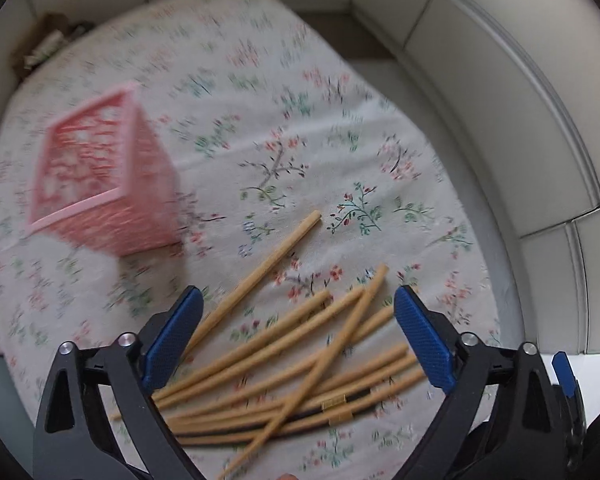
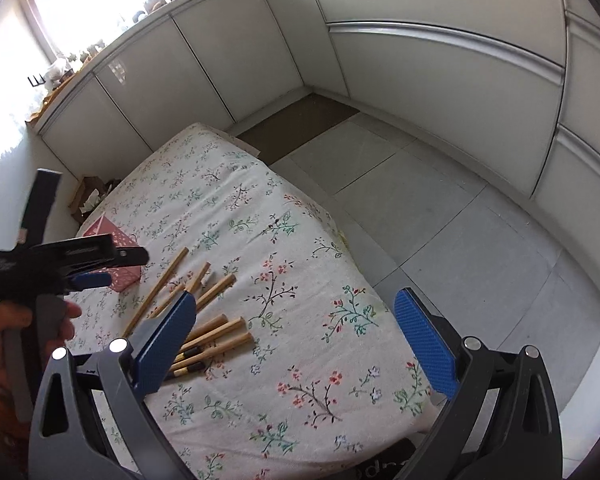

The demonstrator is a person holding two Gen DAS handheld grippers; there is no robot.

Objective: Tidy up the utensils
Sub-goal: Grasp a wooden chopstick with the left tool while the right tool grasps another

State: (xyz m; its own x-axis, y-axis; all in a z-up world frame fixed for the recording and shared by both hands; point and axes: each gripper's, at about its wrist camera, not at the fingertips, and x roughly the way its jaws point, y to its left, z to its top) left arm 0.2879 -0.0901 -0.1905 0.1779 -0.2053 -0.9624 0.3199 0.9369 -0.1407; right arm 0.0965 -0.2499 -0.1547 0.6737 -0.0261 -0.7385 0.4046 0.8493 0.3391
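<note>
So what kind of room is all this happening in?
Most likely a home kitchen. Pale cabinet doors run along two walls under a cluttered counter, the floor is tiled, and a flowered tablecloth carries wooden chopsticks and a pink basket.

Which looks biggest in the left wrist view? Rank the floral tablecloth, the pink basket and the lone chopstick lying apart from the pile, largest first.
1. Floral tablecloth, filling most of the view.
2. Pink basket, blurred but clearly bulkier than any stick.
3. Lone chopstick, long but thin; it lies nearer the camera, so its length beside the basket's width is unsure.
</note>
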